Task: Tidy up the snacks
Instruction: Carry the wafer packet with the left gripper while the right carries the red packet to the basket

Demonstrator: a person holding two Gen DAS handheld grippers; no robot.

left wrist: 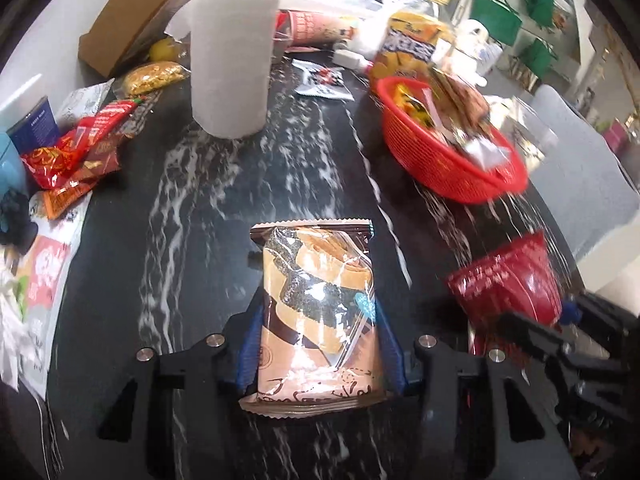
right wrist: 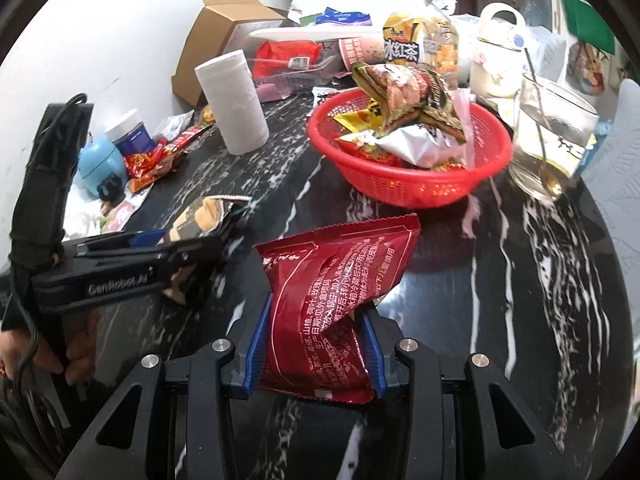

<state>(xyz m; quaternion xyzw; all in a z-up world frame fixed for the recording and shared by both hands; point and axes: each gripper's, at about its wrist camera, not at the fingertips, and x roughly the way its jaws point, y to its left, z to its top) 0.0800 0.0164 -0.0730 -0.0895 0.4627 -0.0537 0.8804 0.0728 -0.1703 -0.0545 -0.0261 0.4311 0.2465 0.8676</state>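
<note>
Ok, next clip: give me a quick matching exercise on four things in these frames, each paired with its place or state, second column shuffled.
Things:
1. brown cookie packet
2. dark red packet
3. paper towel roll
4. red basket

Place or state:
A. holds a pile of snack packets
B. clamped in the right gripper
C. stands upright on the table
D. clamped in the left gripper

Pairs: 1-D, 2-B, 3-C, 4-A
</note>
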